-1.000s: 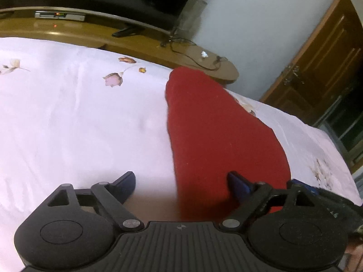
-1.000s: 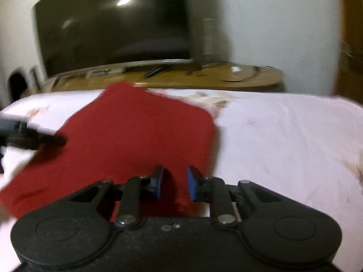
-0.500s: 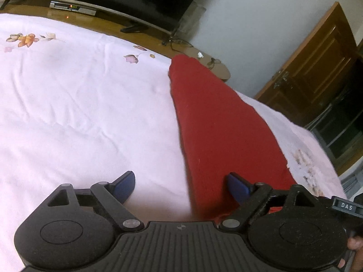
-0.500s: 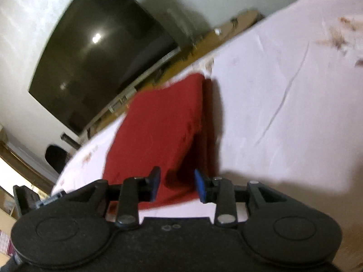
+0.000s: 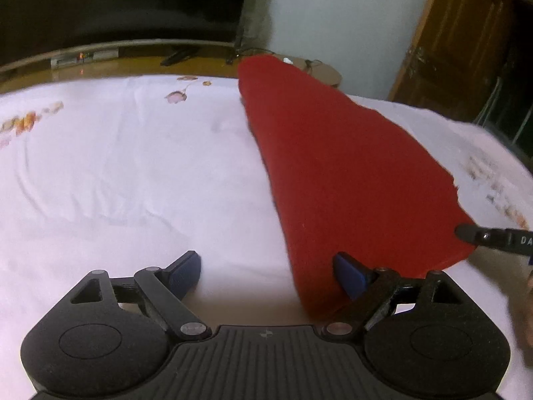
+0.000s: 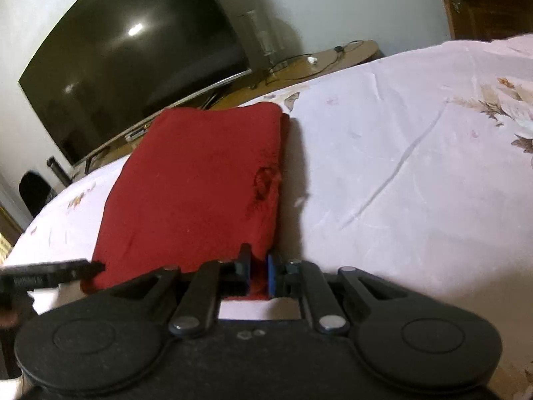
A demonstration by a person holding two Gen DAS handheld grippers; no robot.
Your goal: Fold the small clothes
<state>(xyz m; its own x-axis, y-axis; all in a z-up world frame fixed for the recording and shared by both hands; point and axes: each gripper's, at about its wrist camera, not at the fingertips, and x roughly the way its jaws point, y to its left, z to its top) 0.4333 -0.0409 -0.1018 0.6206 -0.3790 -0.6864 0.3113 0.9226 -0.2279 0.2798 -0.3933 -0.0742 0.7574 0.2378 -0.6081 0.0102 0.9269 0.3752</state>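
Two fingers of the left gripper stood spread wide in the left wrist view, its right finger over the near end of the red cloth, which lay folded on the bed. In the right wrist view, the right gripper pinched the red cloth's near right corner; tugging there with the left gripper gripping nothing could drag the stacked layers askew.

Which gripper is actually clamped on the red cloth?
The right gripper: jaws nearly shut, pinching the red cloth's near edge. The left gripper is wide open, holding nothing.
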